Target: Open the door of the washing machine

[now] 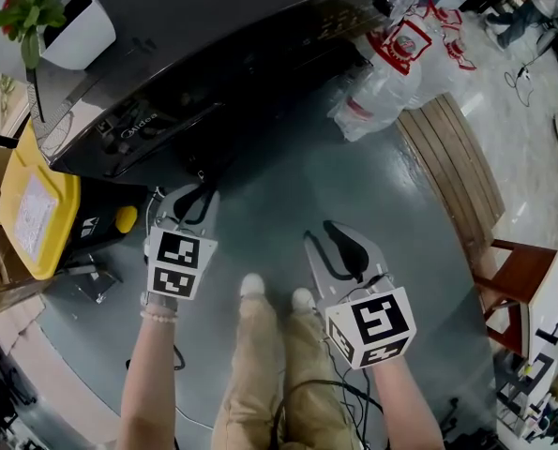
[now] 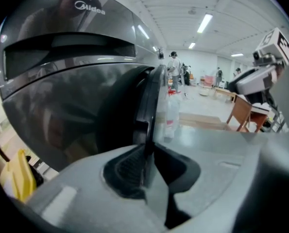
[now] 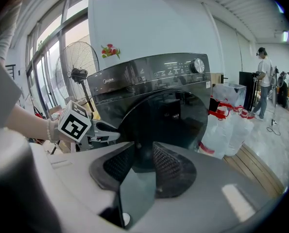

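Observation:
A dark grey washing machine [image 1: 166,73] stands in front of me, its round dark door [image 3: 173,120] facing the right gripper view. My left gripper [image 1: 196,193] reaches to the door's left side. In the left gripper view the door's thin edge [image 2: 151,106] runs straight down between the two pads, and my left gripper [image 2: 146,166] is shut on it. My right gripper [image 1: 322,236] hangs lower and to the right, away from the machine. It [image 3: 142,164] is open, with nothing between its pads. From there the left gripper [image 3: 110,130] shows at the door's rim.
A yellow box [image 1: 35,204] lies left of the machine and a white flower pot [image 1: 67,22] stands on top. Plastic bags [image 1: 391,73] lean at its right, beside a wooden bench [image 1: 457,167] and chair [image 1: 532,289]. A fan [image 3: 78,69] stands behind. My feet [image 1: 274,293] are below.

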Tool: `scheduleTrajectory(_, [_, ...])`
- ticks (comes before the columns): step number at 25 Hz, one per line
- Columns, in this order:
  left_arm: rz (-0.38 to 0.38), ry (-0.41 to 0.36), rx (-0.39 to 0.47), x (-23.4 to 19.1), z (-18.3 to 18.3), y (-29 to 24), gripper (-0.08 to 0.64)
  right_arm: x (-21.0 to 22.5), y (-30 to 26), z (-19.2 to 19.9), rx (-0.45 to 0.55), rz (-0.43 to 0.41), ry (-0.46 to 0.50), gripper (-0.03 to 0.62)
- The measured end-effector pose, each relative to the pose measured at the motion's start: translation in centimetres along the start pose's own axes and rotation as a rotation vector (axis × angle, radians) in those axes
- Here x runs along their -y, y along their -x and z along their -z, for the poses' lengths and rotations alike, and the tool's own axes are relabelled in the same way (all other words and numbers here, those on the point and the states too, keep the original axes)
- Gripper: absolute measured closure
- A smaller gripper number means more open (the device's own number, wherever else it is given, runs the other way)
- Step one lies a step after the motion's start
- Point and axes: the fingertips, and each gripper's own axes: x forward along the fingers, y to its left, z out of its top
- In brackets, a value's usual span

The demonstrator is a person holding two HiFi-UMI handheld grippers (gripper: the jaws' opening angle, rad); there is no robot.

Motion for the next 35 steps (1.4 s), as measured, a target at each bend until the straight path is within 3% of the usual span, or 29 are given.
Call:
scheduleTrajectory(9, [0.051, -0.013, -0.015, 4.0, 0.5, 0.7, 0.512, 0.4, 1.5, 0.7, 0.005, 0.000, 0.001, 0.489])
scheduleTrajectory(29, [0.220, -0.040, -0.028, 17.5, 0.1, 1.5, 0.512, 3.3, 6.3, 3.2, 0.020, 0.023, -0.024, 0.489])
scheduleTrajectory(35, [0.272, -0.059, -0.028, 20.9, -0.3, 1.2, 0.509, 4.1, 6.9, 3.7, 0.020, 0.022, -0.036, 0.460])
